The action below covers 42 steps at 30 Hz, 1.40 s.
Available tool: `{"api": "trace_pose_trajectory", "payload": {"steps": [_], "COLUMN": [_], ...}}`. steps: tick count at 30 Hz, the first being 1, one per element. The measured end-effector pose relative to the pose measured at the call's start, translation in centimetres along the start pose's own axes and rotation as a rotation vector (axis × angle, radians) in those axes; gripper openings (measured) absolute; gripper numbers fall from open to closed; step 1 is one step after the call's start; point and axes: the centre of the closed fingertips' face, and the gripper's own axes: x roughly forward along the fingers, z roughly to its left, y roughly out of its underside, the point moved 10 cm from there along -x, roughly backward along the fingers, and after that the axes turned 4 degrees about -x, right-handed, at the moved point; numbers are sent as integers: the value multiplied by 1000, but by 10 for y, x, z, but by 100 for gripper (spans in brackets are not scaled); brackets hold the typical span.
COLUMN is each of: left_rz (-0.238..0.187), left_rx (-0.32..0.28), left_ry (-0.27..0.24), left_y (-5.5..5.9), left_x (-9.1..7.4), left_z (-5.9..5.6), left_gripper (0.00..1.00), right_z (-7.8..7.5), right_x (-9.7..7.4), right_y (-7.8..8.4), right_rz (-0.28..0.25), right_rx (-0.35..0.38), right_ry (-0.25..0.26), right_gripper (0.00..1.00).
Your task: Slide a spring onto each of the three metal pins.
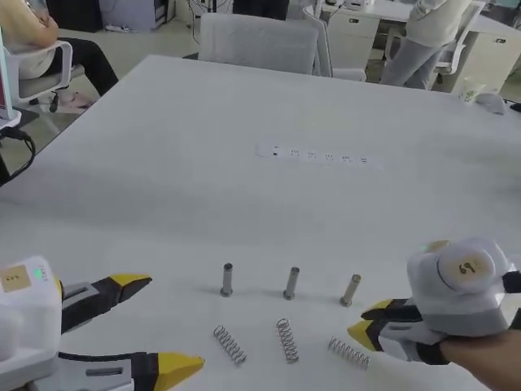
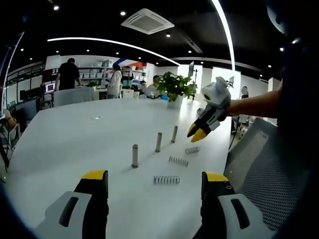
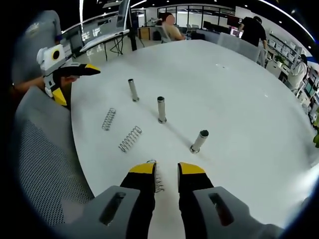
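Little writing can be read. A round tan label on top of the right gripper carries a dark mark too blurred to make out. The small tan label on the left gripper is unreadable too. A strip of sockets is set flush in the middle of the white counter; its markings are too small to tell.

Three metal pins stand upright in a row near the counter's near edge: the left pin, the middle pin and the right pin. All three are bare. A spring lies flat in front of each: the left spring, the middle spring and the right spring. The springs are apart from each other and from the pins.

The left gripper is low at the near left, well apart from the pins, with its yellow-tipped jaws spread wide and holding nothing. The right gripper is just beside the right spring, its jaws parted by a narrow gap. In the right gripper view the end of that spring shows in the gap; I cannot tell if a jaw touches it.

Beyond the pins the counter runs broad and bare to the sockets. A mesh chair sits at the near edge, and a grey chair stands at the far edge.
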Motion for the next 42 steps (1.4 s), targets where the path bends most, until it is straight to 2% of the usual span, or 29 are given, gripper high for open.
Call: {"api": "trace_pose_trajectory", "payload": {"steps": [3,7,17,24,25,32,42], "left_rz": [1,-1,-3,-4,-4,-5,-10], "left_rx": [2,2,-3,-6,-6,-5,-4], "left_ry": [0,-2,-4,-4,-5,-7,-6], "left_y": [0,-1,1,1,1,1,0], "left_x": [-1,-2,-4,-4,-4,-5,-4], "left_z": [0,1,1,2,2,1,1], "left_gripper": [73,73,73,72,72,72,72], "right_z": [8,13,13,14,14,14,12], "right_x": [6,13,26,32,32,34,35], "right_y": [-2,-3,-5,-8,-8,-6,-8], "right_rz": [31,58,163,201,219,252,262], "right_rx": [-29,-59,-142,-158,-160,-187,-181], "right_ry": [-34,-53,-74,-91,-93,-101,-113], "right_gripper": [14,14,13,12,11,10,8]}}
